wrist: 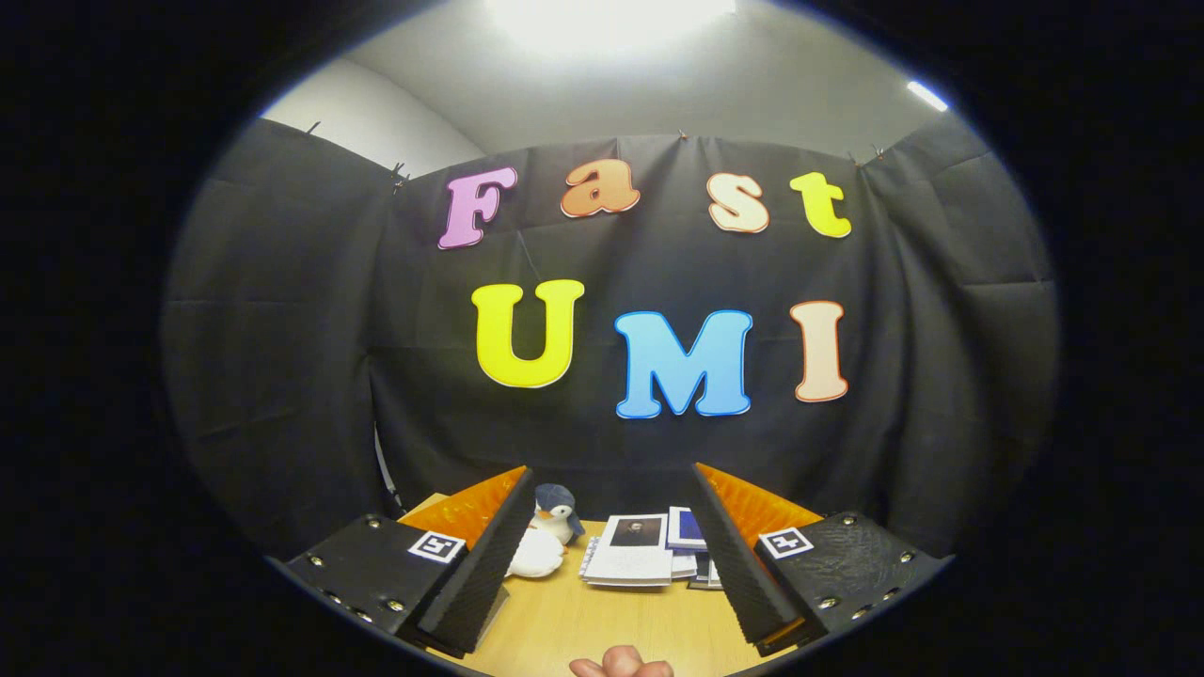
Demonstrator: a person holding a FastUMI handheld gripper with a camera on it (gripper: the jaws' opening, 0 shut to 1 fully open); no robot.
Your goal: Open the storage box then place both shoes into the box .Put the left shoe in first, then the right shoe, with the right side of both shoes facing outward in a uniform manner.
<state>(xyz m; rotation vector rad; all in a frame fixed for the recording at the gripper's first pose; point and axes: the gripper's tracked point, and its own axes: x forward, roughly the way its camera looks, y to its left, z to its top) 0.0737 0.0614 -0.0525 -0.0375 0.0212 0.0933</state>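
A black cloth wall (658,451) hangs in folds around the back and both sides of the booth, clipped along its top edge, with a pale grey ceiling and a bright lamp (607,14) glowing above it. Below the cloth runs a light wooden table (574,621), smooth and warm-toned.

The gripper (609,527) is held level and points straight toward the back wall. Its two fingers (484,555) stand wide apart, released, with nothing between them but bare tabletop. Each finger carries a ribbed inner face, and a small square black-and-white marker tag (436,546) sits on the block behind each one.

Beyond the fingers, close to the foot of the cloth, a small plush penguin with a dark blue-grey head and white belly (550,527) stands just beside the left finger, with something soft and white lying at its feet. To its right, between the two fingers and further off, lies a loose pile of white booklets and papers (635,555), the top one bearing a dark portrait picture; a blue-covered book (687,528) lies touching the pile on its far right side.

At the near edge of the table, below the fingers, the tips of a person's hand (621,666) peek into sight.

I cannot make out the storage box or either shoe from this angle.
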